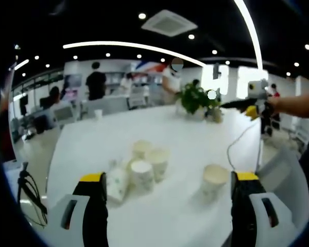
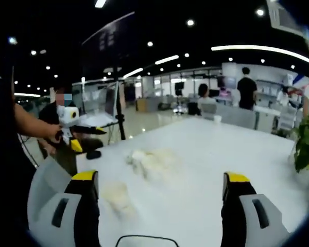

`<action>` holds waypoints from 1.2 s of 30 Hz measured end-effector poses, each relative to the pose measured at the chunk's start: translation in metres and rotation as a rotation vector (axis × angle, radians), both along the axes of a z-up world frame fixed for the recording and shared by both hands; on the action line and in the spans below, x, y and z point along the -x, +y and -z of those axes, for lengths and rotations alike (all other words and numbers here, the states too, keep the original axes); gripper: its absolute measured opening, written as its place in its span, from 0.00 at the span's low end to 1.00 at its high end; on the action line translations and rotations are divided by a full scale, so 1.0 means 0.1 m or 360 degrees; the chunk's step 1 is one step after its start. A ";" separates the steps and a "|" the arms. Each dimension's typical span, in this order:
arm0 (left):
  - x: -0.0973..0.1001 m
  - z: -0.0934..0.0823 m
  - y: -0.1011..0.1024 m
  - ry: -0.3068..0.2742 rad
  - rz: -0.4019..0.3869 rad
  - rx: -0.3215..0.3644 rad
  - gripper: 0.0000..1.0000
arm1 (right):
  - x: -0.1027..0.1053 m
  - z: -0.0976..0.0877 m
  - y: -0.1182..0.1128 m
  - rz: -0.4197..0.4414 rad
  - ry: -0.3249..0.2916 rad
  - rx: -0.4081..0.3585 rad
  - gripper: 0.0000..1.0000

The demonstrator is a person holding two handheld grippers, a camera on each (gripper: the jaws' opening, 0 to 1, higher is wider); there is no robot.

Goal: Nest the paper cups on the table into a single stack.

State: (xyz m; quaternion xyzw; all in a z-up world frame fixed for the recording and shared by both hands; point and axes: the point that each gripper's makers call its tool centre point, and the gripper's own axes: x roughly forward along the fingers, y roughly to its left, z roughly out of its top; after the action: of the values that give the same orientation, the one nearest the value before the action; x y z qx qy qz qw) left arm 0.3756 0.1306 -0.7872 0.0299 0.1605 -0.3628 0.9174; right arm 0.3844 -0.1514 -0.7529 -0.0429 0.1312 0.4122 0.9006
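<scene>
Left gripper view: a wide white table (image 1: pixel 195 139) carries a loose group of paper cups, with both grippers held above it, jaws spread and empty.

The table fills the middle of an open office with ceiling lights. A potted plant (image 1: pixel 194 98) stands near its far edge. Three upright cups (image 1: pixel 148 163) cluster together at the centre, a tipped cup (image 1: pixel 116 184) leans just beside the left gripper (image 1: pixel 167 206), and a single cup (image 1: pixel 214 180) stands apart near its other jaw. In the right gripper view the cups (image 2: pixel 152 162) appear blurred ahead of the open right gripper (image 2: pixel 159 206), and the plant (image 2: pixel 306 141) sits at the edge.
</scene>
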 end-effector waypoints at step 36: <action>0.06 0.13 0.05 -0.0054 0.0002 0.0019 0.98 | -0.30 0.39 0.22 -0.0063 -0.0133 0.0007 0.98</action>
State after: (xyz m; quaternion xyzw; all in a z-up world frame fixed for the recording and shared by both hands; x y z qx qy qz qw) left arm 0.3695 0.1351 -0.8004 0.0305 0.1428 -0.3637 0.9200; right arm 0.4141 -0.1293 -0.7920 -0.0647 0.0937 0.4276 0.8968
